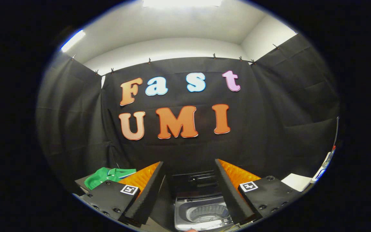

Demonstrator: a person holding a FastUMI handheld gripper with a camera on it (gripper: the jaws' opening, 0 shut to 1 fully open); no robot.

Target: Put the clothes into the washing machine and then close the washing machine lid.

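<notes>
- Booth walled in black cloth (285,106), white ceiling above with a bright light panel (182,3)
- Small grey top-loading washing machine (201,212) sits low down between the fingers, lid (198,182) raised and standing behind the opening, perforated drum (206,214) visible inside, nothing seen in it
- Green polo shirt with a white-trimmed collar (103,177) lies crumpled on a dark desk (80,183), beyond the left finger and off to its outer side, well apart from the machine
- Gripper (190,193) fingers spread wide, released, nothing between them but the machine beyond
- White flat object (296,181) past the right finger, can't tell what it is
</notes>
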